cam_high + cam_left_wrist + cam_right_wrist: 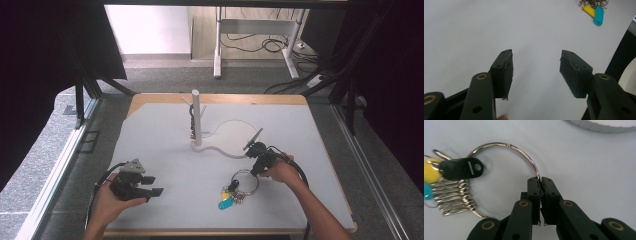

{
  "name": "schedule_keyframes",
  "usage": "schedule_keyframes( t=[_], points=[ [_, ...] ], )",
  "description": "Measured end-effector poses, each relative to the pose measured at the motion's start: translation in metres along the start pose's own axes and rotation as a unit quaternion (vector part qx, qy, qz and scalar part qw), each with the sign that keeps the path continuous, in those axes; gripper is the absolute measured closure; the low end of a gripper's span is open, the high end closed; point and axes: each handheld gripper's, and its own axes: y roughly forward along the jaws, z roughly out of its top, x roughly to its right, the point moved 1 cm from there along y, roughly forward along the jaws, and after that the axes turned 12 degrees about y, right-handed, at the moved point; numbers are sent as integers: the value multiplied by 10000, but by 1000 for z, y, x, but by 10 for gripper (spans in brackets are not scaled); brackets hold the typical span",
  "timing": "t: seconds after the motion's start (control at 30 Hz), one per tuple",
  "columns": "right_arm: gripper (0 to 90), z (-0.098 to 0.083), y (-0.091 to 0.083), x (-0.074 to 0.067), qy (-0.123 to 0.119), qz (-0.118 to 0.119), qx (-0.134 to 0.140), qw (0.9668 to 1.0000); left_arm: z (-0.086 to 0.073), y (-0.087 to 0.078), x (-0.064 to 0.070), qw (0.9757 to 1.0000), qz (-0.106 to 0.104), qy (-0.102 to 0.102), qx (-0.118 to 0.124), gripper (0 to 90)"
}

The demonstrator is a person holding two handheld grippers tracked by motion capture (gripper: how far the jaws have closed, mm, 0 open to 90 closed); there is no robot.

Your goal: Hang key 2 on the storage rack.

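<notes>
Clamping the wire of the key ring (506,146), the right hand-held gripper (540,181) has its jaws pressed together on the ring's right-hand arc in the right gripper view. In the high view this right hand-held gripper (256,167) sits at the ring's upper right edge, right of the surface's centre.

The key ring (245,181) lies flat on the white surface (165,150). Its bunch of keys (454,197) and coloured tags (227,199) hang off the side facing the person, so the long axis of the set runs from the clamped point diagonally toward the near edge of the surface.

Open room: bare surface extends to the right and near sides of the ring. Behind it, a white post (196,117) stands upright on a curved base (235,135), close to the right hand-held gripper.

The left hand-held gripper (150,186) rests low near the front-left edge, well apart from the ring. Its jaws stand wide apart with nothing between them, as the left gripper view (536,72) confirms.
</notes>
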Motion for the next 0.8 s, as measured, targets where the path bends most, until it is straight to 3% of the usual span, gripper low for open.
schedule_keyframes(
  t=[0.17,0.4,0.6,0.8],
  points=[
    [864,-4,-20,0,64,193,172,9996,0,0,0,10000,-2,-24,20,447],
    [865,-10,-42,-6,-85,396,234,9989,0,-1,1,10000,-11,-23,51,445],
    [859,-15,-51,-14,-199,557,230,9980,0,-2,1,10000,-28,-10,37,444],
    [843,-17,-54,-25,-343,769,53,9964,0,-1,2,10000,-46,-14,40,444]
  ],
)
